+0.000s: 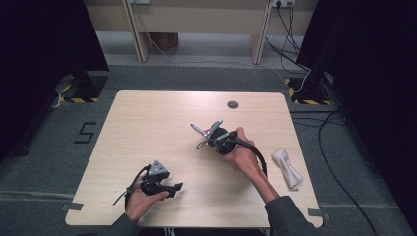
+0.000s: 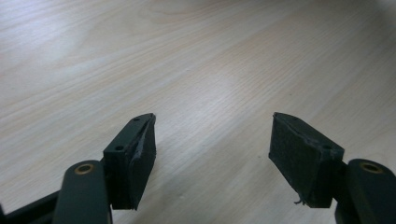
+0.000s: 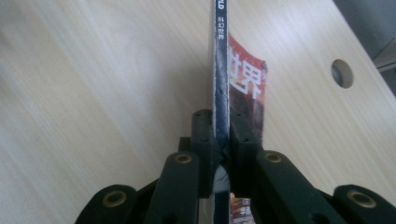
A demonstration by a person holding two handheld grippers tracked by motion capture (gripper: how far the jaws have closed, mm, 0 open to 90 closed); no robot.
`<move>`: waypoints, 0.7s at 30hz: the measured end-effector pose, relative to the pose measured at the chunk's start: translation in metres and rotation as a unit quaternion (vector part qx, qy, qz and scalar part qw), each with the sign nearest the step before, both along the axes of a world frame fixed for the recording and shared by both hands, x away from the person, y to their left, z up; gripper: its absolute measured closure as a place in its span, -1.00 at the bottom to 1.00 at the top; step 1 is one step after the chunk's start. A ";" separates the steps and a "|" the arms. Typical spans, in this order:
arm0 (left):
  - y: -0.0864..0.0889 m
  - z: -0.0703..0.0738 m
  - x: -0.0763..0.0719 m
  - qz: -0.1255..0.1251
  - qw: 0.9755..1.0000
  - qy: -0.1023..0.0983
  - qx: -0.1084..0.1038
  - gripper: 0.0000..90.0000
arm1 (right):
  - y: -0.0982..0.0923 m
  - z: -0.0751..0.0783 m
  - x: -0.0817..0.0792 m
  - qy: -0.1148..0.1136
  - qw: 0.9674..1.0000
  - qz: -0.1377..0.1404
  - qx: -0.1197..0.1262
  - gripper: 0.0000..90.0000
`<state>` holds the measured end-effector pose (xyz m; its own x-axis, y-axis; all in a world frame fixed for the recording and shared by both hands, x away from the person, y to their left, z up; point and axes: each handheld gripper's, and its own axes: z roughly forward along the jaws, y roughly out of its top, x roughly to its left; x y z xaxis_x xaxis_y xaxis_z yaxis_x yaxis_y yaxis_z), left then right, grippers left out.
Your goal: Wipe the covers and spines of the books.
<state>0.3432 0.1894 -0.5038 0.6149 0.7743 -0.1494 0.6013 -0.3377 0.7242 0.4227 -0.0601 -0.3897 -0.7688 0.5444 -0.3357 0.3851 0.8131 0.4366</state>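
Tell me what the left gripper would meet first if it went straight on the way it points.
Probably just the bare wooden table: the left gripper stands open, angled slightly down at it, nothing between or ahead of its pads.

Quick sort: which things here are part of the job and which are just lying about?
In the job:
- right claw, shut on a thin book or magazine held edge-on above the table
- left claw, open, nothing between its jaws, low over the table

Lying about:
- white cloth, near the table's right edge
- round hole in the tabletop
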 end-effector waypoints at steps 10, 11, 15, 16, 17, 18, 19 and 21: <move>0.010 -0.001 0.001 0.010 1.000 0.000 0.010 -0.33 | 0.010 -0.031 -0.014 0.026 1.000 0.011 0.001 0.85; 0.009 -0.001 0.001 0.010 1.000 -0.001 0.012 -0.33 | 0.011 -0.035 -0.015 0.028 1.000 0.014 0.002 0.84; 0.009 -0.001 0.001 0.011 1.000 0.000 0.013 -0.33 | 0.014 -0.045 -0.019 0.036 0.999 0.013 0.008 0.82; 0.009 -0.001 0.001 0.011 1.000 0.001 0.013 -0.33 | 0.014 -0.048 -0.020 0.037 0.999 0.018 0.006 0.81; 0.009 -0.001 0.001 0.011 1.000 0.001 0.013 -0.33 | 0.014 -0.048 -0.020 0.037 0.999 0.018 0.006 0.81; 0.009 -0.001 0.001 0.011 1.000 0.001 0.013 -0.33 | 0.016 -0.053 -0.022 0.038 0.999 0.020 0.009 0.79; 0.009 -0.001 0.000 0.011 1.000 0.000 0.013 -0.33 | 0.017 -0.055 -0.023 0.039 0.999 0.021 0.009 0.77; 0.009 -0.001 0.001 0.010 1.000 0.000 0.013 -0.32 | 0.019 -0.059 -0.025 0.044 0.999 0.021 0.009 0.75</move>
